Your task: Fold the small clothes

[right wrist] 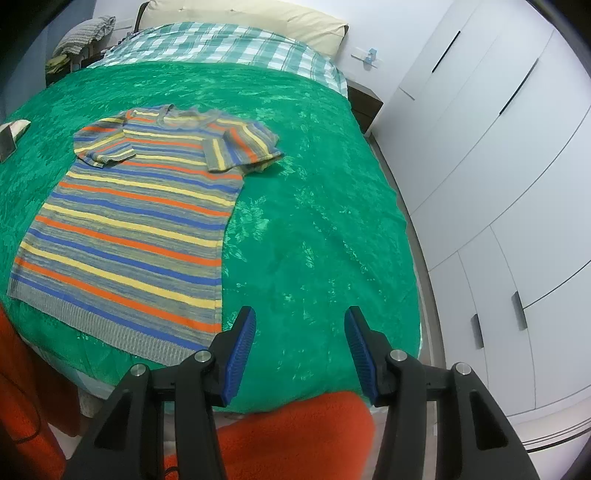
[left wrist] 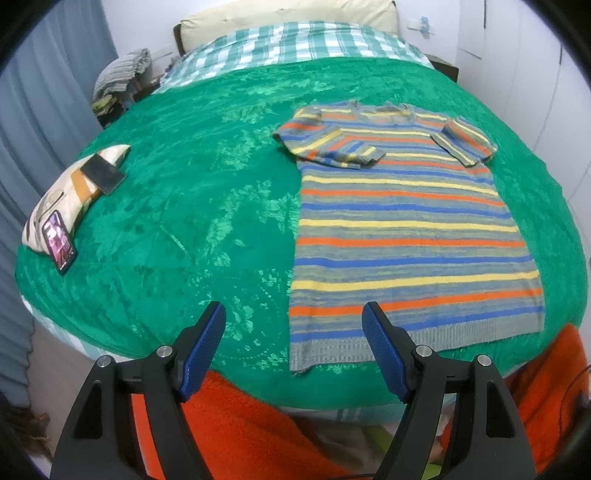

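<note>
Two grippers hang above the near edge of a bed (left wrist: 184, 166) spread with a green floral blanket (left wrist: 207, 206). At far left, a patterned pillow (left wrist: 74, 184) carries a dark flat object (left wrist: 103, 173) and a lit phone (left wrist: 59, 242) propped against it. Next, the left gripper (left wrist: 293, 350) has its blue-padded fingers (left wrist: 207, 350) spread wide, nothing between them, the right finger over the lower left corner of a striped knit top (left wrist: 406, 229). That top, banded in orange, yellow, blue and grey, lies flat on the blanket with its hem nearest and neckline farthest, both short sleeves turned in over the chest. Right of it, the right gripper (right wrist: 300, 354) is parted too, pinching nothing, over bare blanket just beside the hem. Orange fleece (right wrist: 295, 435) shows beneath both. White wardrobe doors (right wrist: 498, 184) line the far right; a checked sheet (right wrist: 221, 44) and cream pillow (right wrist: 240, 18) lie beyond.
</note>
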The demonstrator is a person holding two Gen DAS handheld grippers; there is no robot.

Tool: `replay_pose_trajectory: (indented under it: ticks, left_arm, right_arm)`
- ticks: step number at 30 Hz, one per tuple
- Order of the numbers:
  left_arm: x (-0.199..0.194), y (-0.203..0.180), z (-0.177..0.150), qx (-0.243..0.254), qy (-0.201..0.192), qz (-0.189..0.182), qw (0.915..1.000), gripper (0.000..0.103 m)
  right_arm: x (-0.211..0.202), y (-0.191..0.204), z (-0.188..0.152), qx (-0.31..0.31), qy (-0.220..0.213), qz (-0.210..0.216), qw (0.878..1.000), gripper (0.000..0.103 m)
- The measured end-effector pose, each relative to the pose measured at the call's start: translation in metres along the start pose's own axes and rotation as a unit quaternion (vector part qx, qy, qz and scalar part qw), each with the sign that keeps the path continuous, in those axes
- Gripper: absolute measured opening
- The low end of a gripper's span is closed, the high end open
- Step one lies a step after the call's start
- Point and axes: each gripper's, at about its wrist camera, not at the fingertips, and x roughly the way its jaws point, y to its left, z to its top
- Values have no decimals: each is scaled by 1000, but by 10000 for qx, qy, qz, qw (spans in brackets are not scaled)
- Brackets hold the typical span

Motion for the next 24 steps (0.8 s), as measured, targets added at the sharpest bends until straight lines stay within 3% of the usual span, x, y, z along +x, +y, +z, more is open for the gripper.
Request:
replay_pose_trajectory:
  ticks: [10, 12, 14, 19, 24]
  left_arm:
    - [1, -3, -1, 50, 7, 57, 10000, 78]
    - [2, -3, -1, 59, 26, 75, 10000, 78]
    - [2, -2, -2, 71, 35, 94, 9999, 78]
    - [2, 2, -3, -8, 40, 178, 9998, 82]
    - [-1, 8, -2, -164, 154, 212, 9995, 82]
  right_arm:
    - [4, -3, 0, 54, 31, 27, 10000, 50]
    - [9, -4, 0, 65, 61, 206, 9997, 52]
    - [18, -8, 7, 62, 60, 706, 9975, 52]
    - [45, -11, 60, -429, -593, 785, 9942, 52]
    - [94, 36, 135, -1089, -916, 1569, 9773, 52]
